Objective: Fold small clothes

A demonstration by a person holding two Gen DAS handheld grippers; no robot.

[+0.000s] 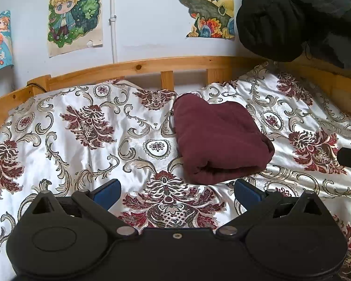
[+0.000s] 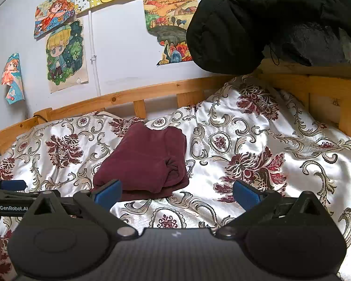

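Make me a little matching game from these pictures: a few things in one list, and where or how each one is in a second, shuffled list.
Things:
1. maroon garment
2. black padded jacket
3. cartoon drawings
4. left gripper

Place or state:
A. stuck on the white wall
B. open, holding nothing
C. folded into a bundle on the patterned bedspread
D. draped over the wooden bed rail at the far right corner

Pairs: 1-C, 2-D, 3-A, 4-B
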